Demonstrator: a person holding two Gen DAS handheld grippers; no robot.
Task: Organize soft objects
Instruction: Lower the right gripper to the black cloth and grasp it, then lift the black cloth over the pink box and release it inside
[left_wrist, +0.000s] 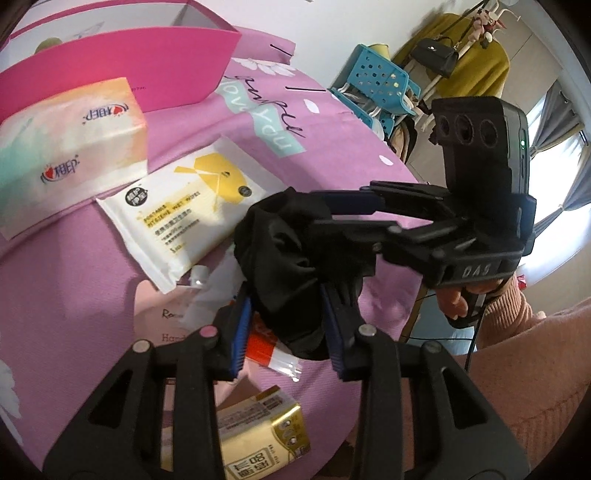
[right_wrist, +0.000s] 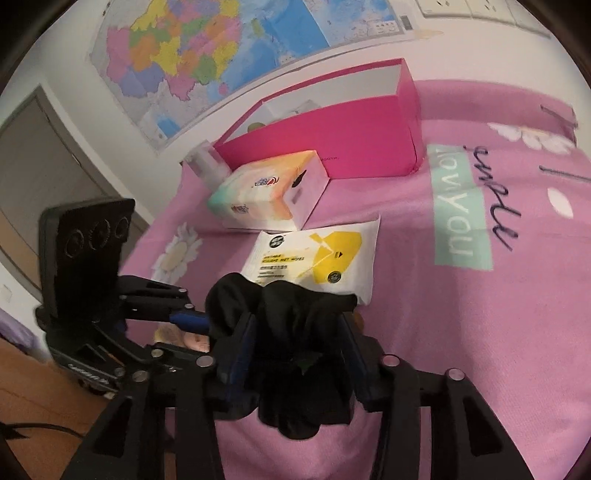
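Both hand-held grippers are bunched around one crumpled black fabric piece (left_wrist: 284, 251), held up over the pink patterned bedspread (left_wrist: 332, 122), just in front of the white-and-yellow wet-wipes pack (left_wrist: 192, 206). The left gripper (left_wrist: 286, 325) has the cloth's lower part between its blue pads; the right gripper (right_wrist: 297, 343) pinches the upper folds, and how tightly either clamps I cannot tell. It looks like the folding or gathering step. Next, I'd guess, the bundle needs compacting and carrying past the pastel tissue box (right_wrist: 266, 188) into the open magenta cardboard box (right_wrist: 332, 125).
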